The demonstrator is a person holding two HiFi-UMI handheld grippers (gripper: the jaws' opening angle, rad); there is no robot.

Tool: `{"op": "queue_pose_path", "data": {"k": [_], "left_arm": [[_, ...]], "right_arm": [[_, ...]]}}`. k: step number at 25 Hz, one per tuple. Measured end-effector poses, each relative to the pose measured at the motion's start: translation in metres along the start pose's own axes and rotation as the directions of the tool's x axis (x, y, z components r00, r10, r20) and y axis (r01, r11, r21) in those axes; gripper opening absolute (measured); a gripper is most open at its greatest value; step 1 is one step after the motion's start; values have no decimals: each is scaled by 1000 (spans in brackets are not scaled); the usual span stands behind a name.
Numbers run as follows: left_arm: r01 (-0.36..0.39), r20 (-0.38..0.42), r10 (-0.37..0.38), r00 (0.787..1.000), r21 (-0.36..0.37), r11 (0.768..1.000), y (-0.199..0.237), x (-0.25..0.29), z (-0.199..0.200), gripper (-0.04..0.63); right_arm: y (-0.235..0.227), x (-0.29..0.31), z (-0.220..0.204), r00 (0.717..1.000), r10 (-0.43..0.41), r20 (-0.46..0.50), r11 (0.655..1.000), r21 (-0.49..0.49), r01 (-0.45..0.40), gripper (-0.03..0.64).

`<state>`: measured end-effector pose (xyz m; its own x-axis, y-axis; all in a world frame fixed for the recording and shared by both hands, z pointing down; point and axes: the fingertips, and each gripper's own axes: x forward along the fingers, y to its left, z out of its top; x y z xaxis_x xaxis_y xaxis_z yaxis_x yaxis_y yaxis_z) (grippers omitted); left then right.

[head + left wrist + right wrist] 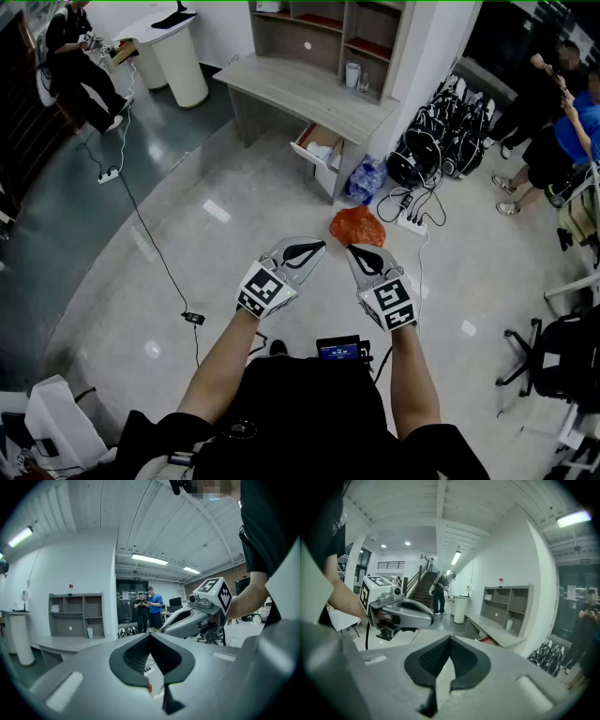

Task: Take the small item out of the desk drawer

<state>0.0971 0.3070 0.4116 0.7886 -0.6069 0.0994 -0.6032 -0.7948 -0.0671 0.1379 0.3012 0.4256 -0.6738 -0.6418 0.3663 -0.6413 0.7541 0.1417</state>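
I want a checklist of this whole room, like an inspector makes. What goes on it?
Surface: desk, top mostly bare.
Job's things: drawer open, pale items inside, too small to tell.
Clutter: orange bag and blue bag on the floor.
Grippers: left gripper and right gripper shut, empty, over the floor.
Cables: power strip by the desk; long cable across the floor.
Surroundings: seated person, standing people, office chair.
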Motion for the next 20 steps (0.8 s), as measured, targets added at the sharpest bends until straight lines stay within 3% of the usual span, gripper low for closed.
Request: {"op": "queue_pose_path", "data": {"k": [15, 20], "left_arm": [[12, 2, -12, 1000, -27, 1000, -11, -5, 0, 3], [16, -2, -16, 1000, -26, 1000, -17, -2, -1, 3]], "right_arm": [[3, -11, -5, 1000, 13, 10, 1000, 1, -13, 4], [9, -16, -7, 997, 70, 17, 996, -50, -69, 103]]}}
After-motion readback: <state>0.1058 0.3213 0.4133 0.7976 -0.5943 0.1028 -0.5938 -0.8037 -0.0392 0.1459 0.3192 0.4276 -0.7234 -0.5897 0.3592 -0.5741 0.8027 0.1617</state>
